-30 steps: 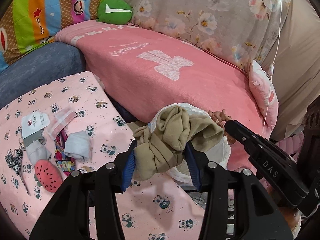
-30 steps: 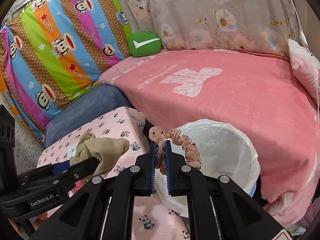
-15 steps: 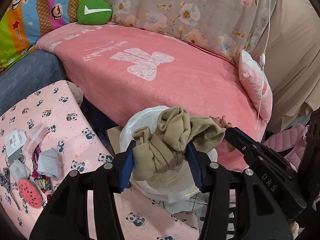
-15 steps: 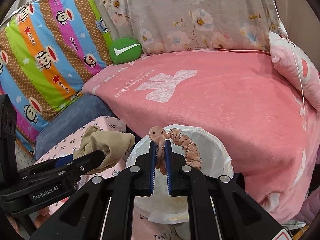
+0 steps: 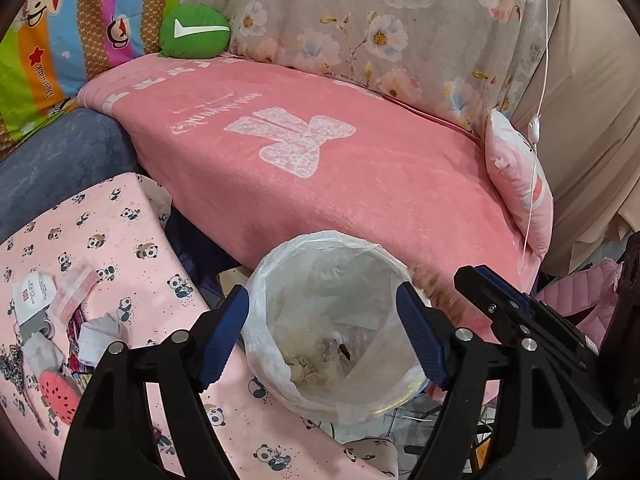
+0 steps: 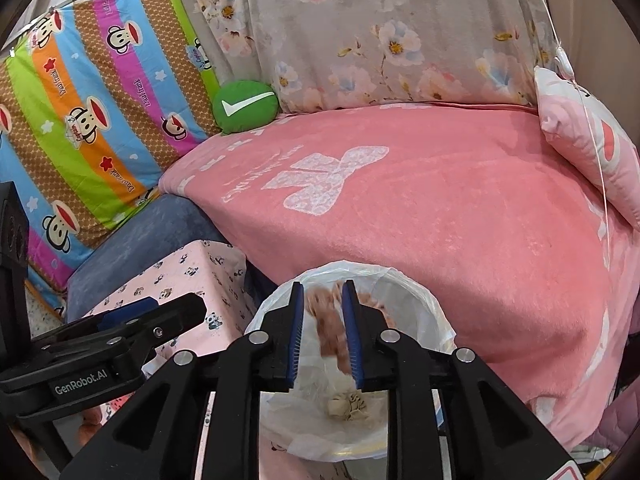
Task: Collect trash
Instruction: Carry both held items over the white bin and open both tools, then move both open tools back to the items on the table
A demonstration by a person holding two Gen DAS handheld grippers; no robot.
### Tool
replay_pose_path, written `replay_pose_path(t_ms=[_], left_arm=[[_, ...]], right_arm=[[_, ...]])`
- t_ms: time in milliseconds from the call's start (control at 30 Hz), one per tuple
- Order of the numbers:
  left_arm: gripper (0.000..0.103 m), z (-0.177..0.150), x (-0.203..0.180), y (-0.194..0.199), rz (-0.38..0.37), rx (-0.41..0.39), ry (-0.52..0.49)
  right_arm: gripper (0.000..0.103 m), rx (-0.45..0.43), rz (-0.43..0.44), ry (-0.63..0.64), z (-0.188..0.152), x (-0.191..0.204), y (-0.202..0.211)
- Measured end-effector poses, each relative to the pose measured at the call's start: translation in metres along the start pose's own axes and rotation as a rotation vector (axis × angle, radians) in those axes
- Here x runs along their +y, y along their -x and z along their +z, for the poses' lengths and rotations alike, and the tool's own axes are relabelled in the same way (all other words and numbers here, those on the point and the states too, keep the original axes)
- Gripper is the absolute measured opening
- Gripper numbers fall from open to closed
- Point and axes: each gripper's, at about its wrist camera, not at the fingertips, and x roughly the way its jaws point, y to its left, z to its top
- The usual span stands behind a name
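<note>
A bin lined with a white plastic bag stands between the panda-print table and the sofa. My left gripper hangs over its mouth, jaws opening wide with nothing between them. The beige cloth lies crumpled at the bottom of the bag, also visible as the beige cloth in the right wrist view. My right gripper is above the same bin, jaws opening. A blurred pink scrunchie drops between its pads, loose from them. The left gripper's fingers show at the left.
The pink panda-print table at the left holds a white paper tag, white wads, a red watermelon-print piece and other scraps. Behind the bin is a sofa under a pink blanket, with a green cushion and a pink pillow.
Both grippers moved over the bin. The left jaws opened and the beige cloth fell into the bag. The right jaws parted and the scrunchie is slipping down.
</note>
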Motion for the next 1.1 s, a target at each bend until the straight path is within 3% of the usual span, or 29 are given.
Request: replay_pose_path(t_ms=[67,400,533,733,933,1100], left_arm=[[0.074,0.0,0.005,0.003,0.009,-0.008,0.006],[0.074,-0.008,0.035,0.02,0.058,-0.033,0.061],[0.074,-0.014,0.047,0.03,0.084,-0.046,0.075],[0.075,-0.024,0.073,0.045,0.126,-0.058,0.114],[0.086,-0.038,0.105,0.063,0.209,-0.087,0.154],[0.086,-0.05,0.141,0.075,0.277,-0.083,0.211]], right_arm=[[0.035,-0.008,0.0,0.004,0.0,0.004,0.001],[0.041,-0.022,0.019,0.037,0.004,0.026,0.005],[0.05,-0.024,0.026,0.055,0.002,0.038,0.007],[0.051,-0.011,0.048,0.087,-0.004,0.06,0.007],[0.059,-0.003,0.087,0.127,-0.011,0.092,0.007],[0.062,0.023,0.123,0.176,-0.023,0.125,0.002]])
